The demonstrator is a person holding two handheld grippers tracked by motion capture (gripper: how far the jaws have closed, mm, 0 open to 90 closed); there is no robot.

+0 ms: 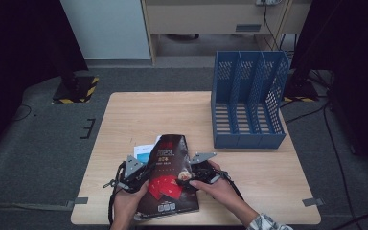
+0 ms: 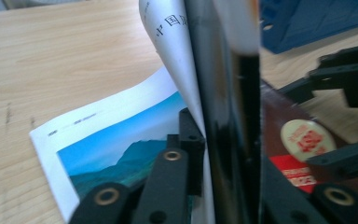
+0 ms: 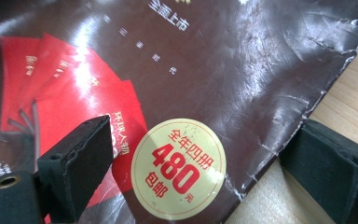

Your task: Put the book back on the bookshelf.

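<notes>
We hold the magazine [image 1: 169, 177] at the worktop's [image 1: 139, 108] six o'clock edge. The left tool [image 1: 141, 176] pinches its raised edge; the right tool [image 1: 186, 181] straddles the right edge, jaws apart. Filing into the blue rack [image 1: 247, 103], at one o'clock, appears pending.

A pale wooden worktop [image 1: 148, 115] stands on a grey carpeted floor [image 1: 38, 143]. At its far right corner sits a blue file rack [image 1: 248, 100] with three upright compartments and perforated walls, open towards the person. Near the front edge, left of the middle, lies a dark glossy magazine [image 1: 170, 177] with red cards printed on its cover; its left side is lifted off the wood. Just under it, partly showing at its left, a white sheet with a blue mountain picture [image 2: 102, 140] lies flat on the worktop.
</notes>
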